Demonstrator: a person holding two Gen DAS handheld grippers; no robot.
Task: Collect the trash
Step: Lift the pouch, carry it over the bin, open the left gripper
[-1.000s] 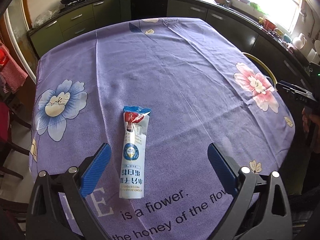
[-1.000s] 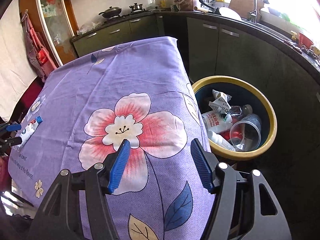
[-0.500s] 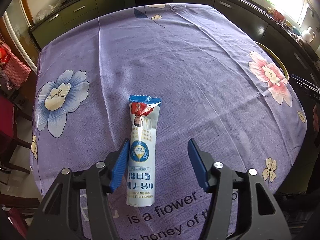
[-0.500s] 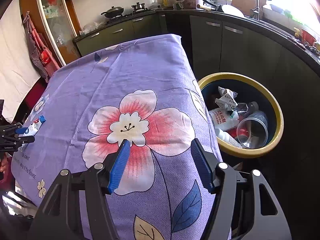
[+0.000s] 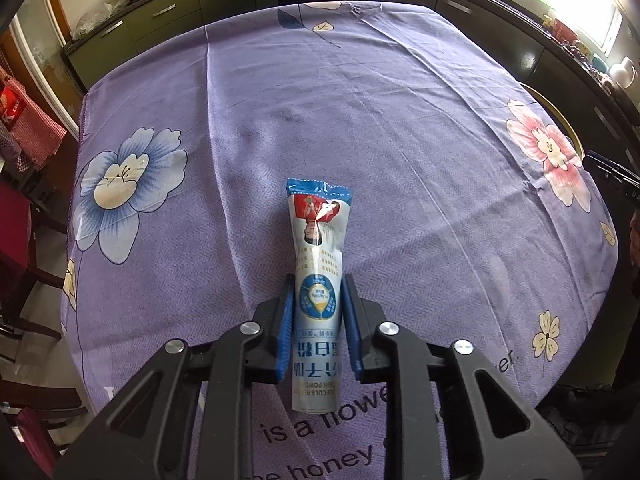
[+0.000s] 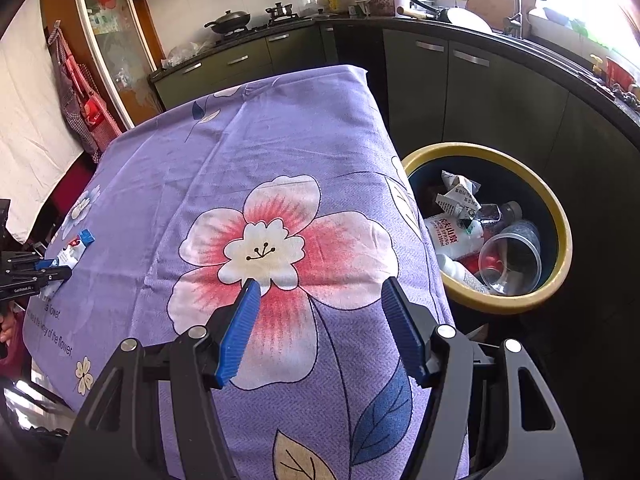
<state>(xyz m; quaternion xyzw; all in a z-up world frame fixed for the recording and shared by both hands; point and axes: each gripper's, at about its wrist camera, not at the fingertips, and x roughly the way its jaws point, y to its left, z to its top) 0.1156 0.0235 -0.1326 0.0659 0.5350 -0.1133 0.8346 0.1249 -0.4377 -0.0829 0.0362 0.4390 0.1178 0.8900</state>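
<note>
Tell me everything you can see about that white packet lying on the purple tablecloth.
The packet is a long, narrow sachet of glossy white plastic film with a blue sealed top, a red panel and a blue round emblem. It lies flat on the purple tablecloth, slightly creased. The left gripper is closing on its middle, blue pads at both sides.

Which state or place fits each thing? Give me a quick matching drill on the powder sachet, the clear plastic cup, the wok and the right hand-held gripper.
Things:
1. powder sachet
2. clear plastic cup
3. wok
4. right hand-held gripper

States or places:
A. on the stove
B. inside the yellow-rimmed bin
C. open and empty above the purple tablecloth
D. between the closing jaws of the left hand-held gripper

Pairs: 1-D, 2-B, 3-A, 4-C
</note>
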